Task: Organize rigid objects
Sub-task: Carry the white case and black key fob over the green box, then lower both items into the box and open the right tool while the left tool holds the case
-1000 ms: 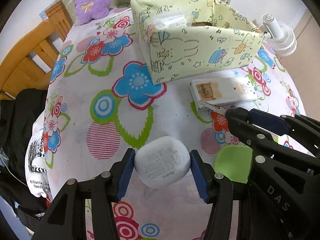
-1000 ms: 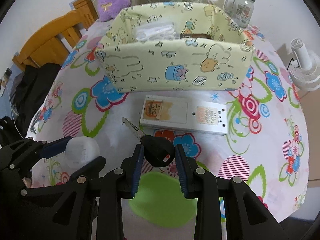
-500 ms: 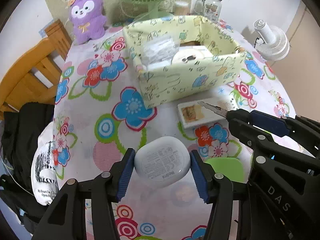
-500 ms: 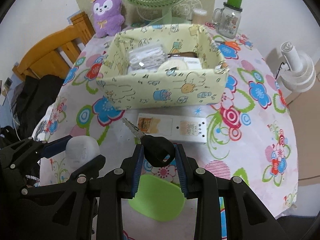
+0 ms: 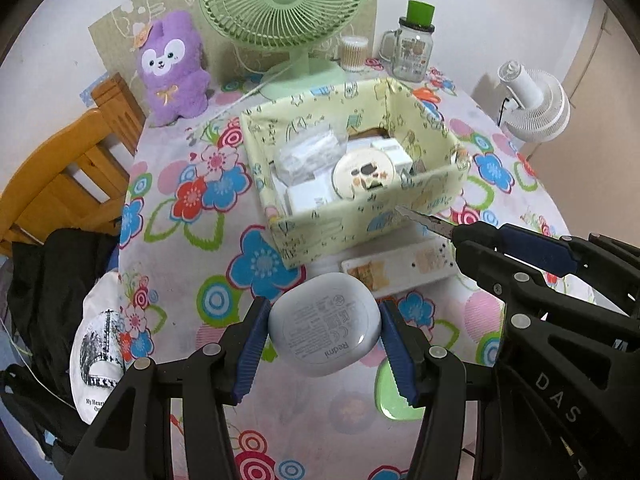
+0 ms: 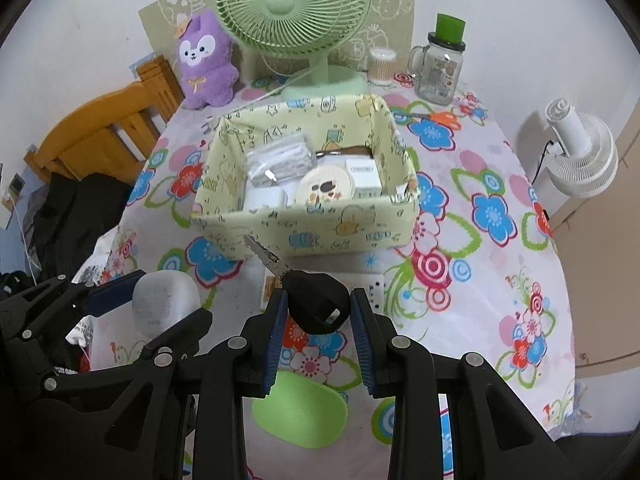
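So the yellow storage box (image 6: 304,232) is sitting straight ahead of and below both my grippers, open top facing up. My right gripper (image 6: 318,312) is pinching the black car key (image 6: 316,304), blade pointing forward-left at the box's near wall. My left gripper (image 5: 324,330) is clamping the white earbud case (image 5: 324,330), about equally near, I'm guessing.

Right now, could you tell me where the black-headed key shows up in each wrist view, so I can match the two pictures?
Left wrist view: the key enters from the right, only its metal blade showing, its tip over the yellow storage box.
Right wrist view: the key sits low in the centre, clamped in the right gripper.
Shared landmark: the green fan behind the box.
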Motion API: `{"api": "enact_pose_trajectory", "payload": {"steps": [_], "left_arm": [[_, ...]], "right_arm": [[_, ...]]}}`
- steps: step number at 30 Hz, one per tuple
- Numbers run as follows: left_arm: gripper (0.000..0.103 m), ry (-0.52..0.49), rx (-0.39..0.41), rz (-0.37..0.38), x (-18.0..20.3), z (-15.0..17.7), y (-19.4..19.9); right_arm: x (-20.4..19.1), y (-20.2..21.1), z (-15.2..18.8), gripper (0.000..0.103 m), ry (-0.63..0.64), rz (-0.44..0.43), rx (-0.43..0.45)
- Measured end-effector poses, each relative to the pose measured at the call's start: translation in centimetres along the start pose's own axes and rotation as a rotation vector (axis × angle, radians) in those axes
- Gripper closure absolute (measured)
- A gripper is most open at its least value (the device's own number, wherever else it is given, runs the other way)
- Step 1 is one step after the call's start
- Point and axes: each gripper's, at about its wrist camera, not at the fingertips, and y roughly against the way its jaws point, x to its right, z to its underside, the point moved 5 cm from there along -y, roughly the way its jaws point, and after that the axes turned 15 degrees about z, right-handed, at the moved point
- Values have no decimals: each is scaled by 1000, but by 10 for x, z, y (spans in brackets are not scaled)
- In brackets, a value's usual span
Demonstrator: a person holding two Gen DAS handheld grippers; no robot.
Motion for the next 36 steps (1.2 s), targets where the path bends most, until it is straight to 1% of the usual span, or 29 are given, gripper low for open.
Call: {"api": "enact_pose_trajectory", "payload": {"steps": [7, 16, 26, 36], "left_arm": [[46, 5, 28, -5, 1, -21, 7], [46, 10, 55, -9, 5, -49, 8], [46, 48, 59, -31, 3, -74, 0], [46, 80, 61, -36, -1, -95, -11]], "right_arm": [[4, 5, -22, 68, 6, -37, 17], [10, 7, -54, 68, 38, -55, 36], [14, -4, -83, 68, 90, -82, 35], [17, -17, -106, 68, 149, -86, 35]]}}
